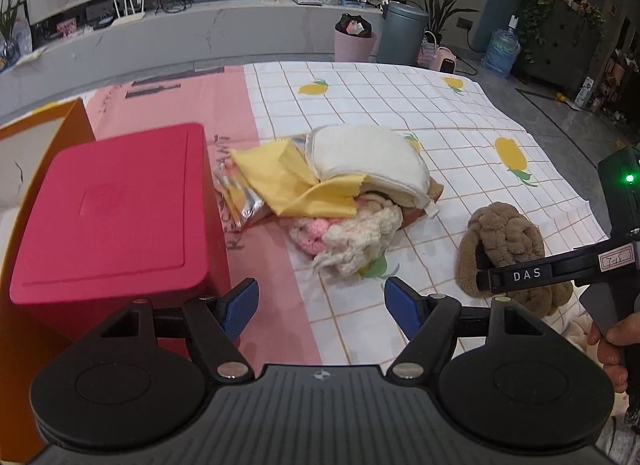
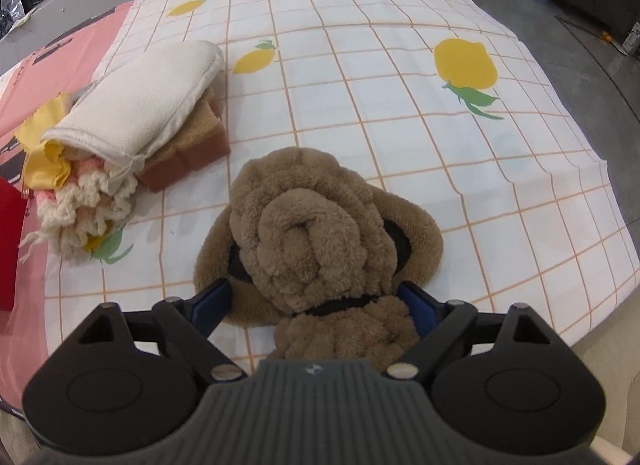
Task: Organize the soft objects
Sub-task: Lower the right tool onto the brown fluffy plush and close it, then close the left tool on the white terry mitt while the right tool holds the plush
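The brown plush earmuffs (image 2: 320, 233) lay nearest us on the checked cloth (image 2: 400, 105), and we found the right gripper (image 2: 316, 305) spread wide around their near end, not yet closed; the left gripper (image 1: 320, 305) hung open and empty beside the red box (image 1: 112, 213). We judged the pick-up in hand, calling next for closing, lifting and carrying toward the pile of folded cloths (image 2: 132, 121) farther off.

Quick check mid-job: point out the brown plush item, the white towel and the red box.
brown plush item (image 2: 312, 233), right wrist view, on its rolled centre.
white towel (image 2: 136, 113), right wrist view, on its top face.
red box (image 1: 116, 209), left wrist view, on its lid.
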